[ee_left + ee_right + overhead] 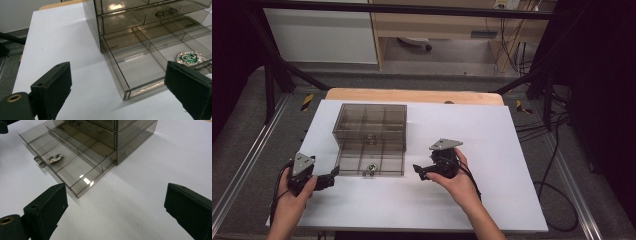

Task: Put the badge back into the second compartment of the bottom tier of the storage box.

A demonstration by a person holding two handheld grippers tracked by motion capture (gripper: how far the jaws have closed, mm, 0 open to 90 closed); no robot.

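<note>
A smoky clear drawer cabinet (pixel 370 120) stands on the white board. Its bottom drawer (pixel 370 162) is pulled out toward me, divided into compartments. A silver and green emblem (pixel 371 168) lies in the front middle compartment, near the drawer's handle. My left gripper (pixel 331 177) rests left of the drawer's front corner, open and empty. My right gripper (pixel 418 171) hovers right of the drawer, jaws wide and empty. The left gripper view shows its gripper (pixel 117 75) facing the drawer's corner (pixel 126 93) and the emblem (pixel 190 57). In the right gripper view, past its gripper (pixel 116 192), the emblem (pixel 55 158) lies in the drawer (pixel 92 182).
The white board (pixel 492 150) covers a wooden table (pixel 412 95). Black frame posts (pixel 269 85) stand at the back left and right. Cables (pixel 552 150) trail on the floor to the right.
</note>
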